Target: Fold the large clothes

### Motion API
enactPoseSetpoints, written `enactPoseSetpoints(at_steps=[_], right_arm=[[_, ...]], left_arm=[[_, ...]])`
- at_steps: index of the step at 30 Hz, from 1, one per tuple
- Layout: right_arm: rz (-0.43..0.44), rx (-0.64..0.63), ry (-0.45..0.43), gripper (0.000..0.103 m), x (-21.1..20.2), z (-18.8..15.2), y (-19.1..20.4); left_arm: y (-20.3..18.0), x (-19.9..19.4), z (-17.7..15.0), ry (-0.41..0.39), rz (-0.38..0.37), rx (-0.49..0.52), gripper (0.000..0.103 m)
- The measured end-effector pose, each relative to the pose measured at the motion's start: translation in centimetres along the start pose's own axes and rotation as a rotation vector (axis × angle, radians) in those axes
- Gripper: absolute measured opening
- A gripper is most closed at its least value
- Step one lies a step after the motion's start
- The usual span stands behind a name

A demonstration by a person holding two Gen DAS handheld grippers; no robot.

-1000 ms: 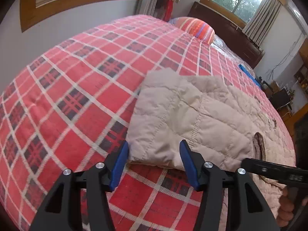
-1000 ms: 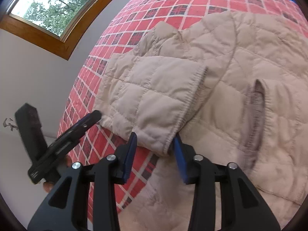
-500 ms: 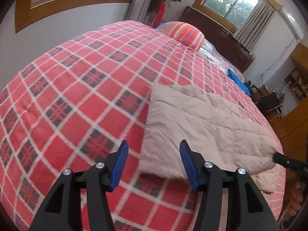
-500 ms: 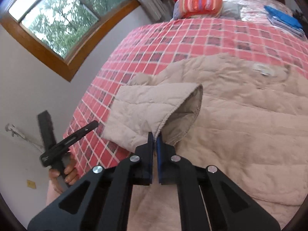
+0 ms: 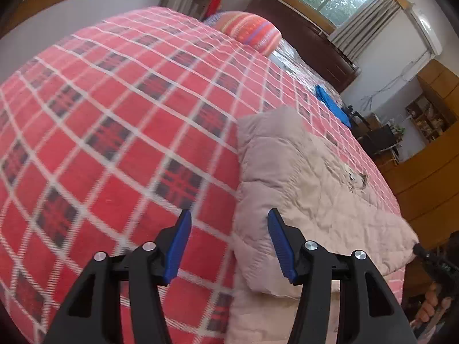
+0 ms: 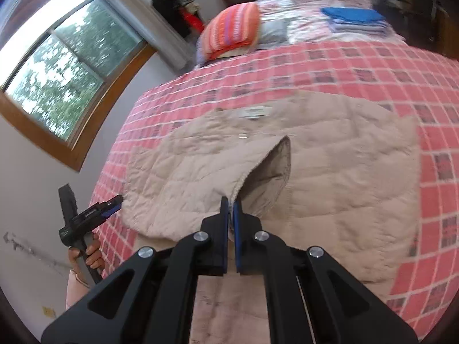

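Note:
A beige quilted jacket (image 6: 330,177) lies spread on the red plaid bedspread (image 6: 373,66). My right gripper (image 6: 231,206) is shut on the cuff of its sleeve (image 6: 258,177), which is lifted off the jacket body. In the left wrist view the jacket (image 5: 301,189) lies right of centre, its near edge folded. My left gripper (image 5: 229,240) is open just above the jacket's left edge, with nothing between its fingers. That left gripper (image 6: 110,205) also shows in the right wrist view, held by a hand beside the jacket's left corner.
A striped orange pillow (image 6: 232,31) and a stack of folded blue cloth (image 6: 355,18) lie at the head of the bed. A wall with a wooden window frame (image 6: 71,66) runs along the left side. Wooden cabinets (image 5: 430,172) stand at the right.
My right gripper closed on the sleeve cuff and lifted it up and back. The left gripper stayed open and shifted left, so the jacket now lies to its right.

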State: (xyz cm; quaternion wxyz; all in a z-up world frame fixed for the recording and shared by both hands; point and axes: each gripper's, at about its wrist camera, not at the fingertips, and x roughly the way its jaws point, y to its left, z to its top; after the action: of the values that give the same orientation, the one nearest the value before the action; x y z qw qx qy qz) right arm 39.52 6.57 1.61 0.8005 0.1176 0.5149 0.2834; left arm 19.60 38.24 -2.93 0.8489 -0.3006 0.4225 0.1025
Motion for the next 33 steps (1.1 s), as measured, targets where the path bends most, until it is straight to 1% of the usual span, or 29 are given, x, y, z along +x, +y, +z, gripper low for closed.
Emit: enactPoseSetpoints(at_steps=[3,6,10,11,12,14,16,17,18,19,20,23,25,26,27,28,29,33], right_arm=[[-0.057,0.040,-0.001,0.002,0.2,-0.5,-2.5],[-0.082,0.079,-0.002,0.002,0.3,-0.9,-4.7],[-0.151,0.095,0.045,0.003,2.1,-1.5,-6.5],[-0.151,0.097,0.058,0.003,2.5,-1.7,-6.8],[-0.147,0.099,0.068,0.008,2.7,-1.9,-7.0],[-0.130,0.111,0.081,0.009,2.7,-2.3,-7.5],[-0.107,0.111,0.077,0.016,2.1,-2.4,-7.7],[-0.105,0.118,0.063,0.028,1.6,-2.5,-7.9],[-0.105,0.127,0.049,0.047,1.1,-2.4,-8.1],[-0.106,0.133,0.038,0.054,0.8,-2.5,-8.2],[-0.103,0.133,0.035,0.057,0.7,-2.5,-8.3],[-0.066,0.155,0.082,0.056,2.0,-2.7,-8.6],[-0.048,0.185,0.114,0.049,3.5,-2.7,-8.8],[-0.035,0.195,0.126,0.039,3.9,-2.8,-8.9],[-0.032,0.203,0.138,0.033,4.3,-2.8,-8.9],[-0.049,0.199,0.143,0.028,4.8,-2.8,-8.7],[-0.054,0.186,0.142,0.019,4.8,-2.8,-8.5],[-0.061,0.133,0.067,0.015,2.6,-2.7,-7.5]], left_arm=[[-0.9,1.2,0.0,0.014,-0.015,-0.002,0.056],[-1.8,2.2,0.0,0.029,-0.034,-0.001,0.056],[-2.9,4.2,-0.4,0.071,-0.006,0.029,0.056],[-3.1,4.7,-0.6,0.081,0.004,0.029,0.055],[-3.1,5.2,-0.8,0.088,0.011,0.028,0.055],[-3.1,5.2,-1.0,0.093,-0.003,0.018,0.055],[-3.0,4.5,-1.0,0.095,-0.057,0.011,0.056],[-3.0,4.4,-0.8,0.091,-0.065,0.013,0.059],[-3.1,4.1,-0.7,0.080,-0.061,0.020,0.063],[-3.2,4.0,-0.5,0.075,-0.047,0.028,0.064],[-3.3,4.1,-0.5,0.076,-0.037,0.034,0.067],[-3.5,5.1,-0.4,0.101,-0.024,0.040,0.067],[-3.8,5.8,-0.6,0.112,-0.021,0.037,0.067],[-3.8,6.0,-0.7,0.114,-0.020,0.035,0.066],[-4.0,6.1,-0.9,0.116,-0.022,0.031,0.066],[-4.2,6.1,-1.0,0.112,-0.015,0.032,0.066],[-4.5,5.9,-1.1,0.105,-0.005,0.041,0.066],[-6.2,4.9,-1.6,0.063,0.081,0.158,0.067]])
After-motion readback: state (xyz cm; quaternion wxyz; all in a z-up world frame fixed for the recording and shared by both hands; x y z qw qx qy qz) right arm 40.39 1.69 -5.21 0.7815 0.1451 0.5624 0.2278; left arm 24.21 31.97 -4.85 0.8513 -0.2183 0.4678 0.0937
